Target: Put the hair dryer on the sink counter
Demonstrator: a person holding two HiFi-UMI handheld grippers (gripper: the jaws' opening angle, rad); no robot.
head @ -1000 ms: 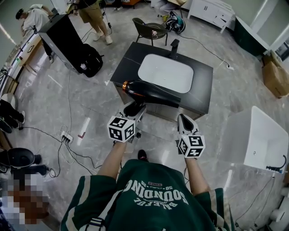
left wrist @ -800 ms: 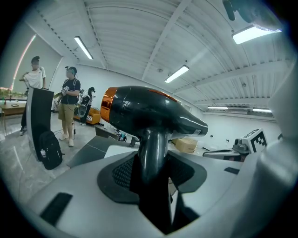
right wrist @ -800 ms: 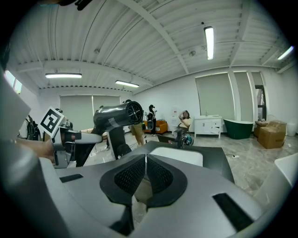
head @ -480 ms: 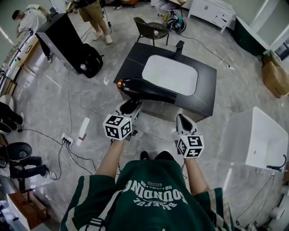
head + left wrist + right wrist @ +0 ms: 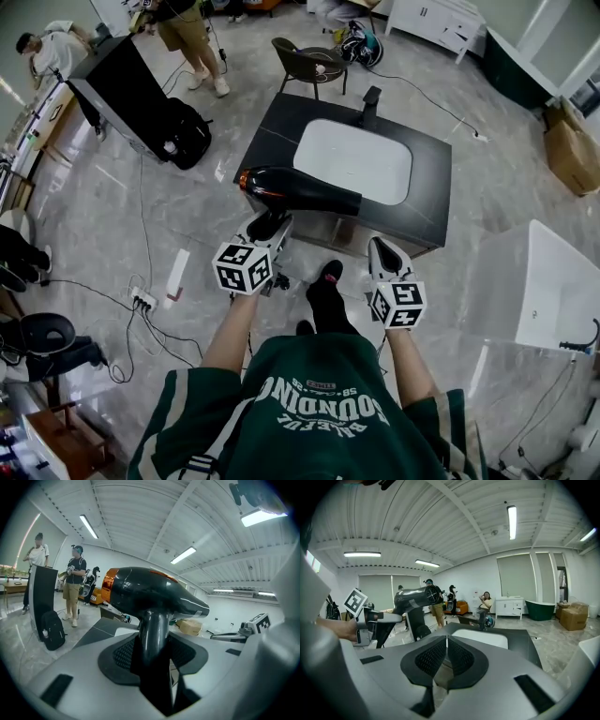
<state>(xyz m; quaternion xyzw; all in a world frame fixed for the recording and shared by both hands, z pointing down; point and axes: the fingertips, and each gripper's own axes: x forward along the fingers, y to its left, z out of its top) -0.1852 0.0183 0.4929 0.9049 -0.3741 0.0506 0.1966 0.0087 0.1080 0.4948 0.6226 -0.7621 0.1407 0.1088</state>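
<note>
Floor: grey marble-look tiles, with cables strung across the left side.
Table: dark sink table, parked mid-floor right ahead of the person.
White tub: set off to the right, well apart from the table.
Black panel: stood up at the far left, with a black backpack dumped at its foot.
Basin: white rounded rectangle sunk into the table top, and most of the top is taken up by it.
Hair dryer: black with a shiny orange back end. It's held up in the air by its handle, barrel level, orange end to the left and nozzle to the right. In the head view it's seen across the near edge of the table, a bit over the basin's near-left corner. It's not set down on the table yet.
Left claw: clenched on the hair dryer's handle, which is pinched upright between the two pads in the left gripper view.
Right claw: pressed closed with nothing in it, pads meeting at the tips. It's held low, right of the hair dryer and apart from it, near the table's front edge.
Faucet: black, stood at the table's far edge behind the basin.
Power strip: white, laid on the floor at the left among the cables.
</note>
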